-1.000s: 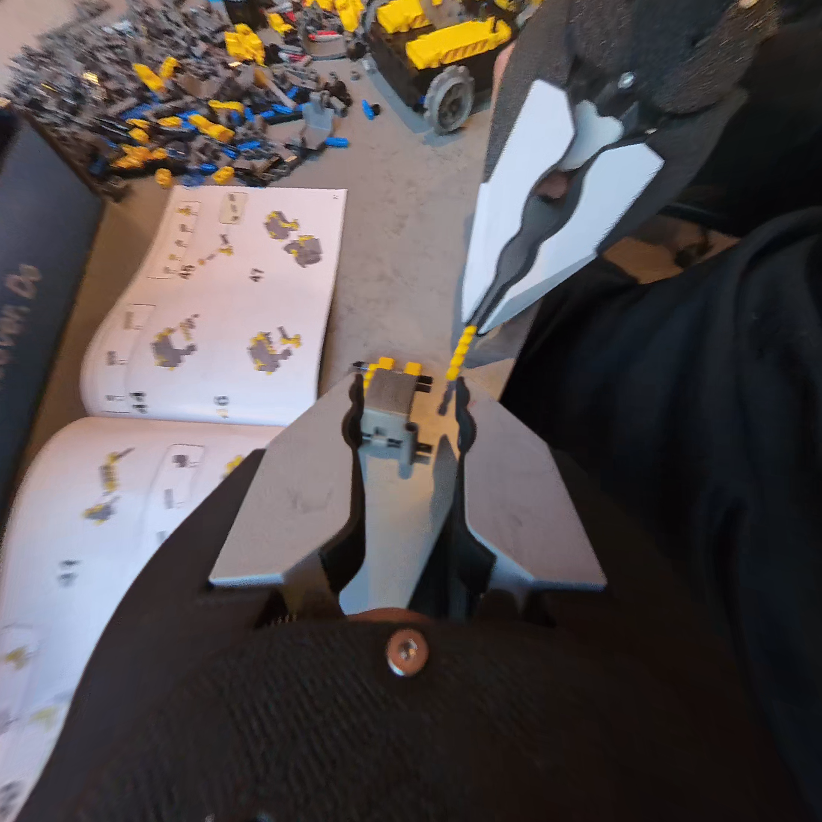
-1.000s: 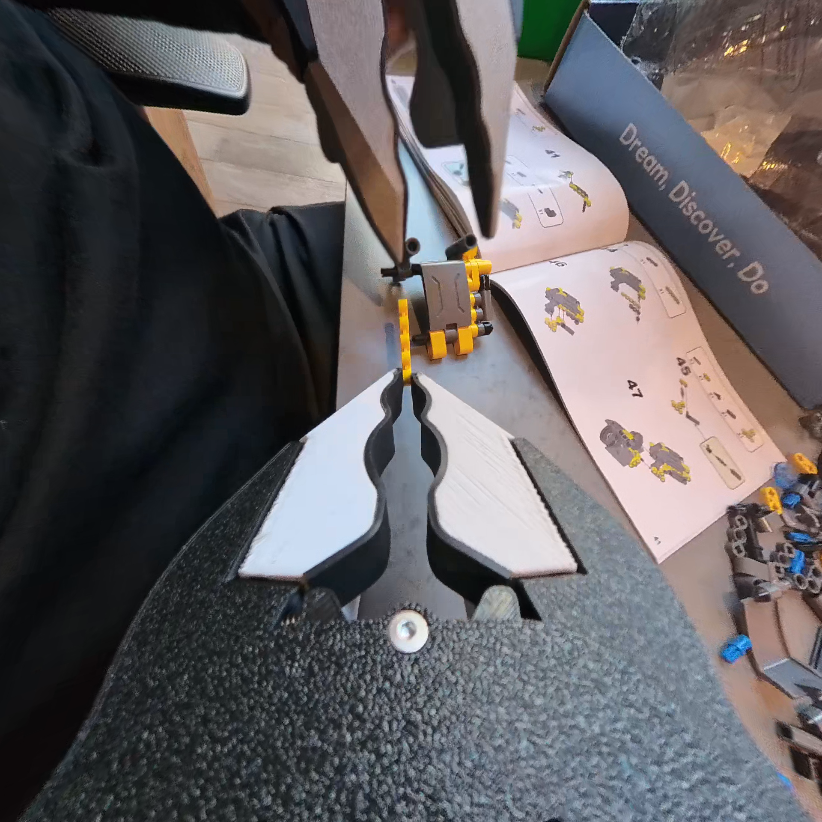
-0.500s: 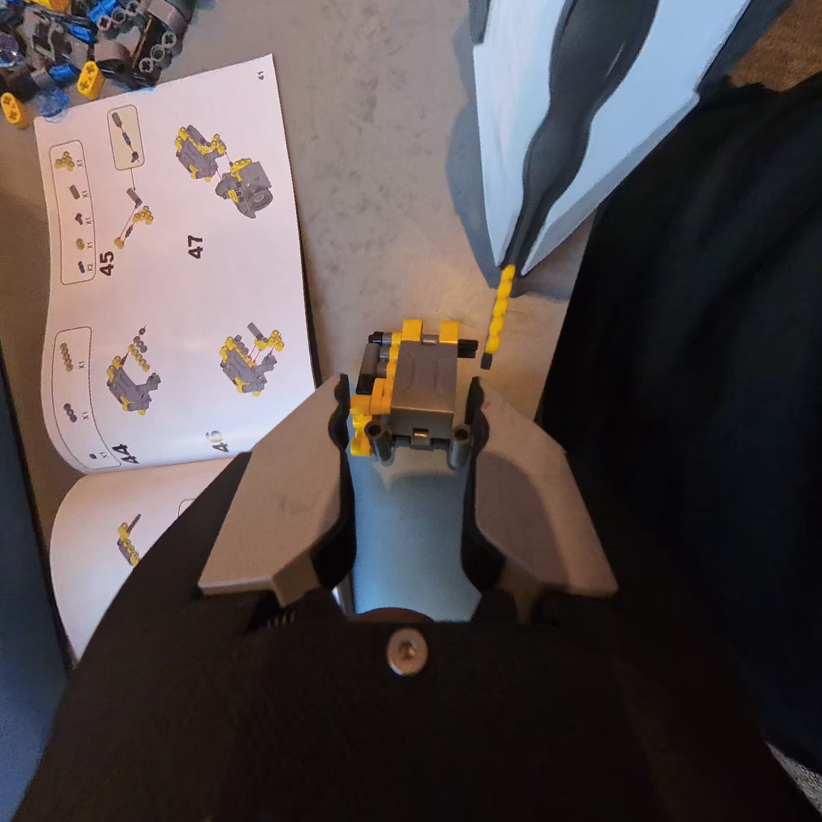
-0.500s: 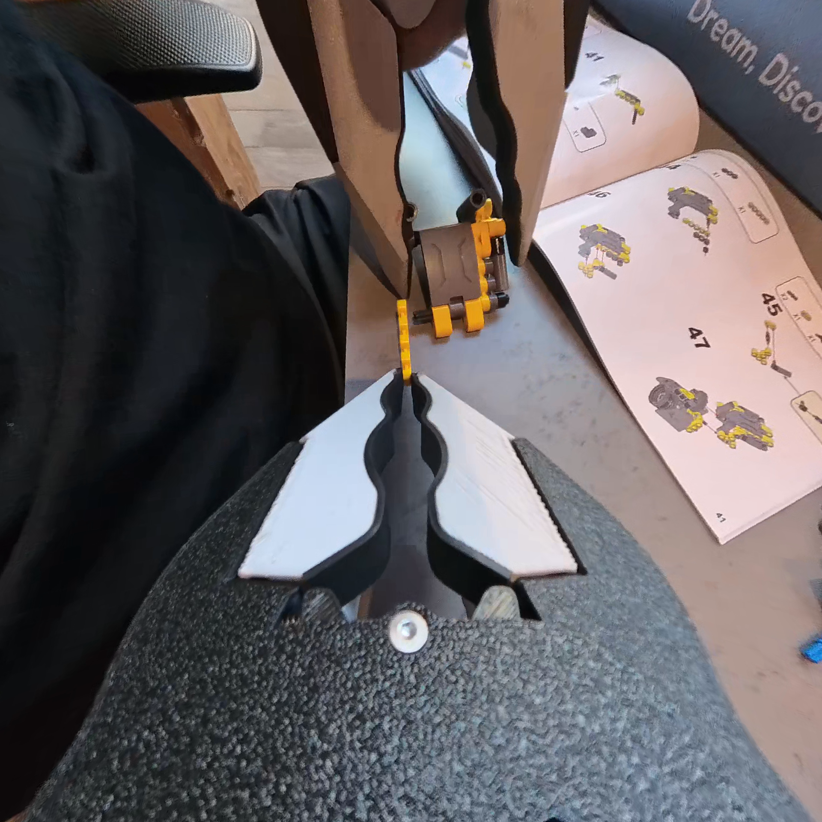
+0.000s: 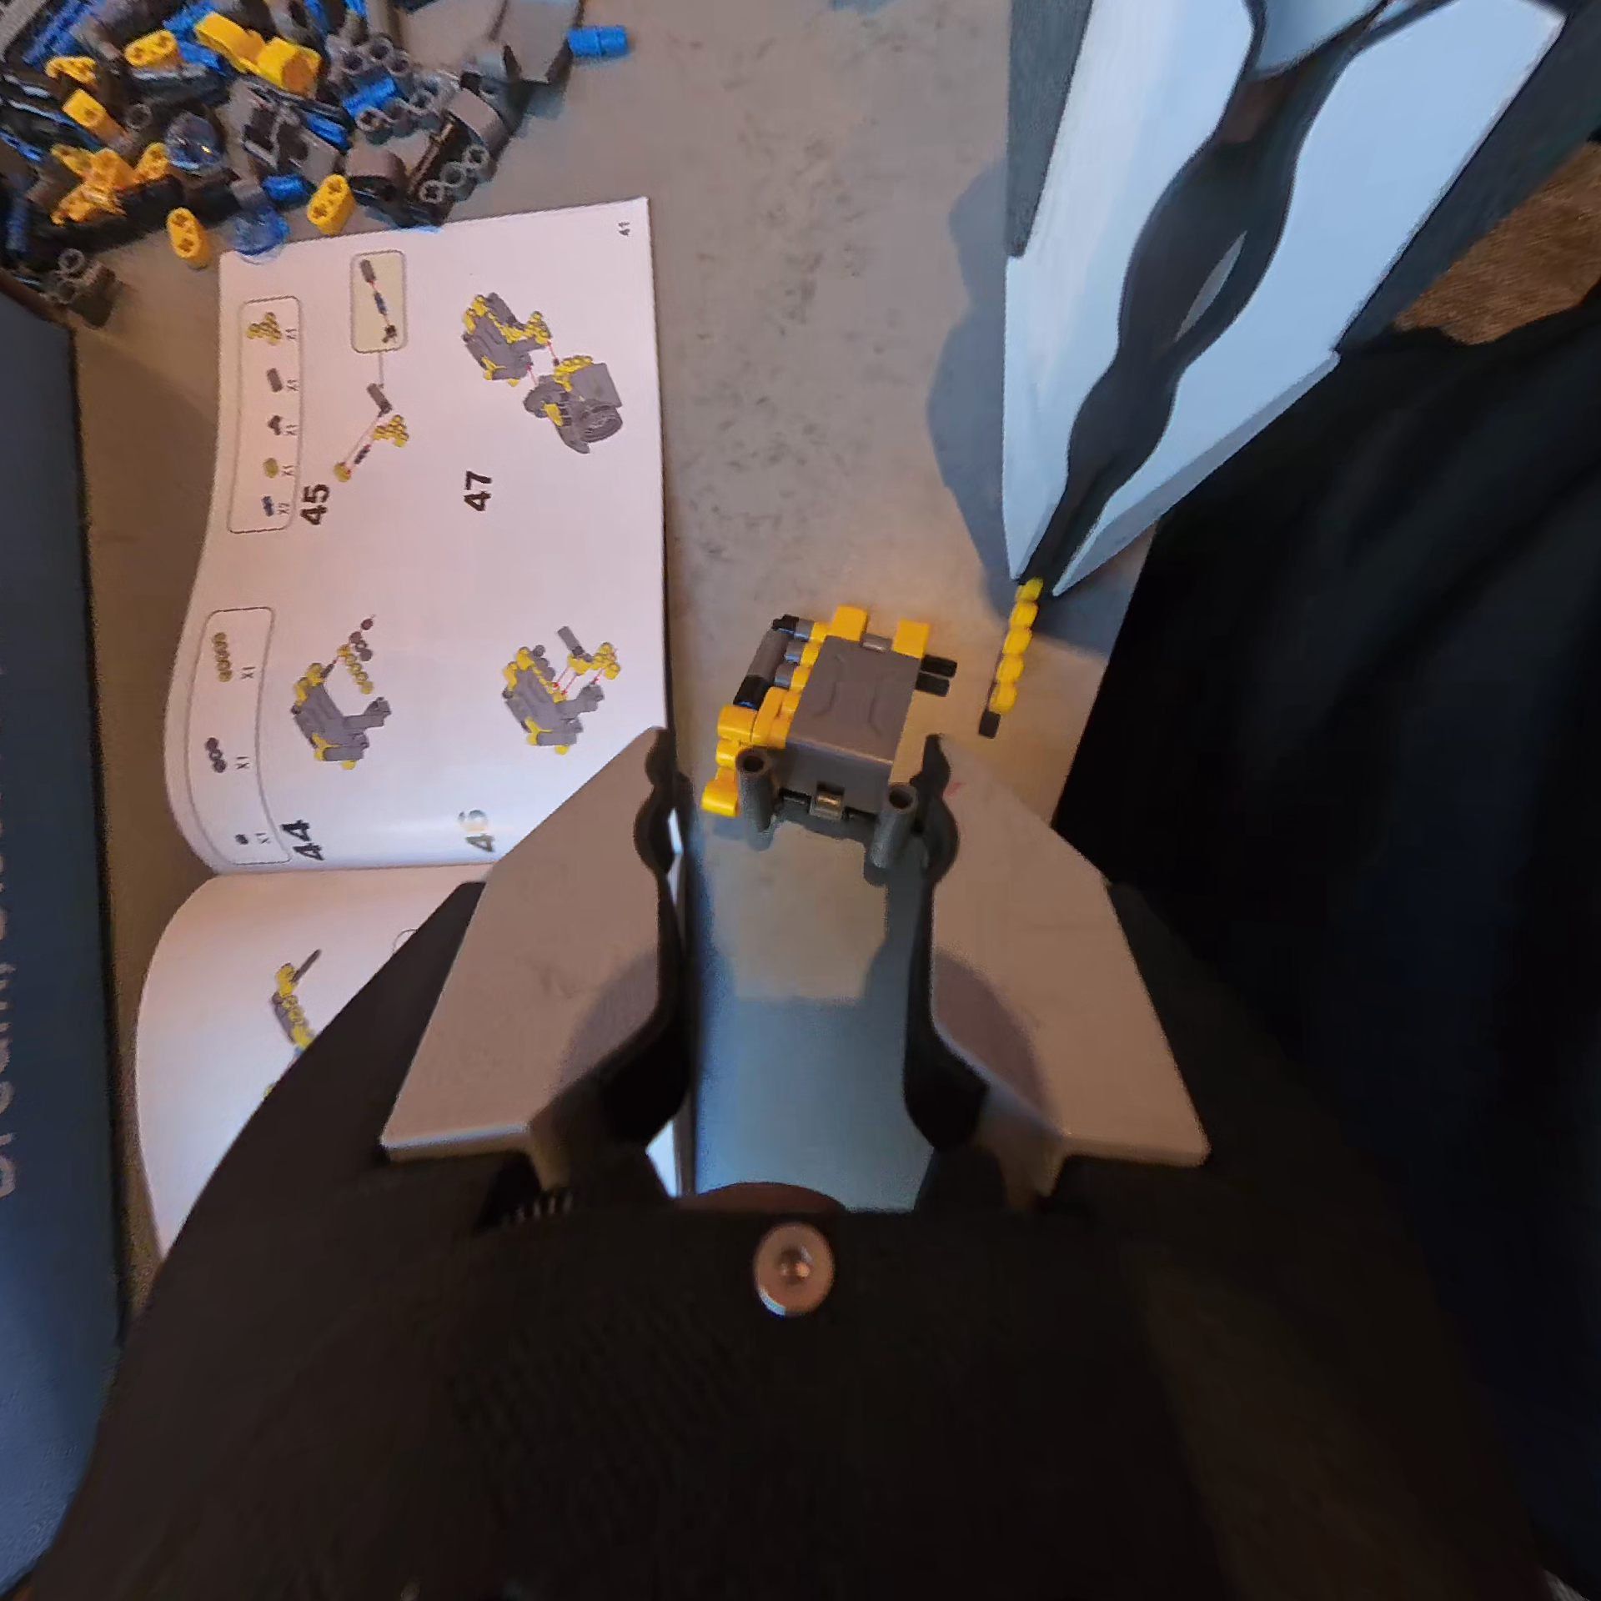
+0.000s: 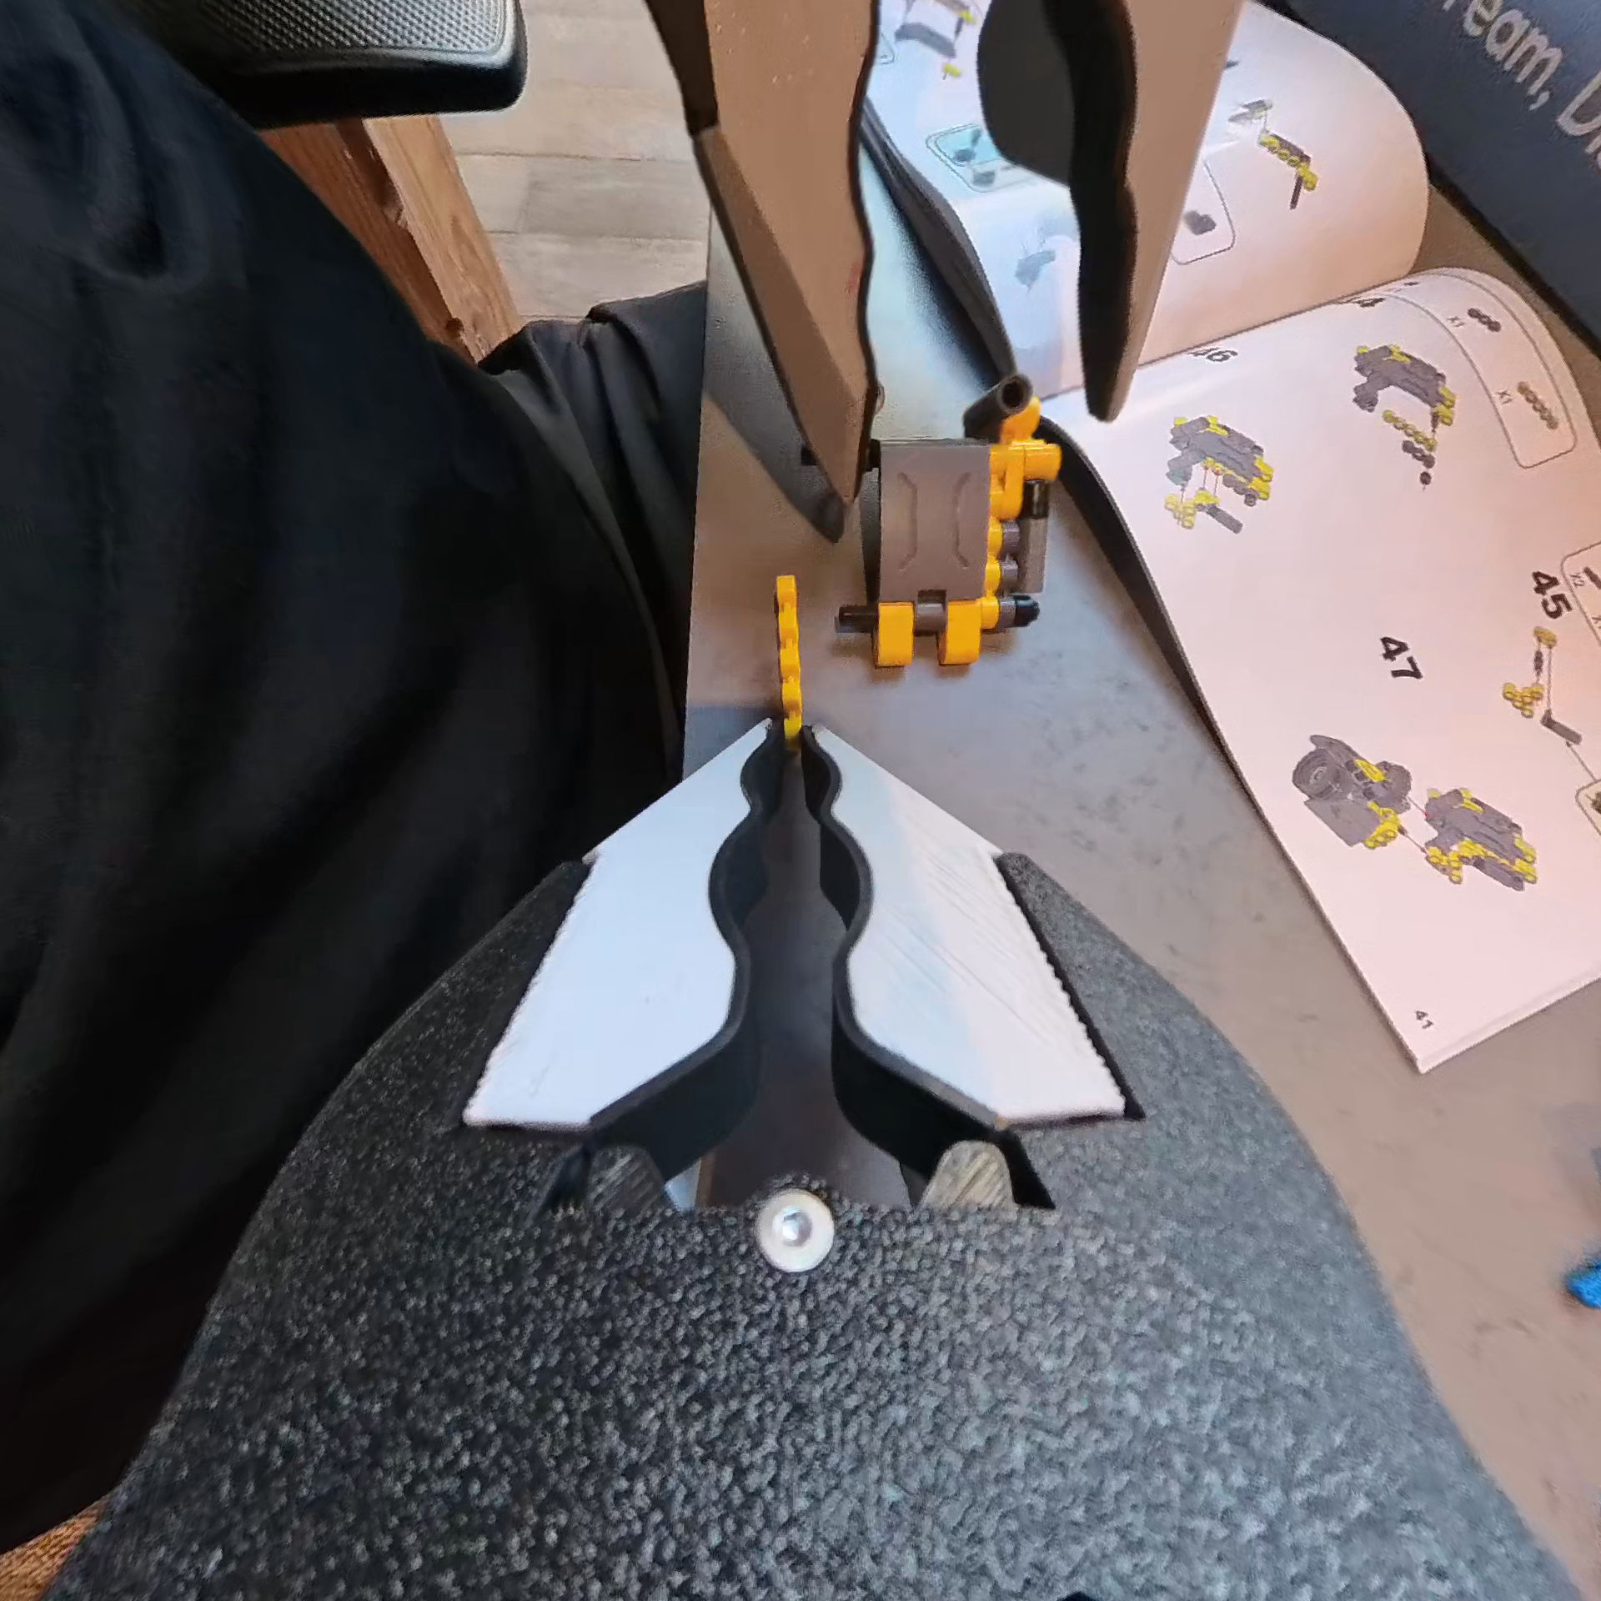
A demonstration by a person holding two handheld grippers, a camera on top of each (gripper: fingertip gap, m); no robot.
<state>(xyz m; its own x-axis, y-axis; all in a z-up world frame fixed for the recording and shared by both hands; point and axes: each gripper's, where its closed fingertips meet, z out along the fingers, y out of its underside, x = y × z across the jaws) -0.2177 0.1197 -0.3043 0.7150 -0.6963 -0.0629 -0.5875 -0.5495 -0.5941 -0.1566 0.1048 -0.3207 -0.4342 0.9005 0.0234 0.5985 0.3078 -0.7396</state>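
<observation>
A small grey and yellow brick assembly (image 5: 832, 710) lies on the grey table (image 5: 823, 346), near its front edge. My left gripper (image 5: 797, 762) is open around its near end. The right finger touches the assembly's corner, and the left finger stands clear of it. My right gripper (image 6: 788, 732) is shut on one end of a thin yellow beam (image 6: 787, 658). It holds the beam just beside the assembly (image 6: 936, 528), apart from it. The beam (image 5: 1009, 658) also shows in the left wrist view, sticking out of the right gripper's tips (image 5: 1040, 580).
An open instruction booklet (image 5: 433, 520) lies left of the assembly. A pile of loose yellow, blue and grey parts (image 5: 217, 113) is at the far left. A dark blue box (image 5: 43, 780) runs along the booklet. A person's dark clothing (image 5: 1343, 953) is past the table edge.
My left gripper came down to the table with the assembly, then opened and let it go. My right gripper kept hold of the yellow beam beside it.
</observation>
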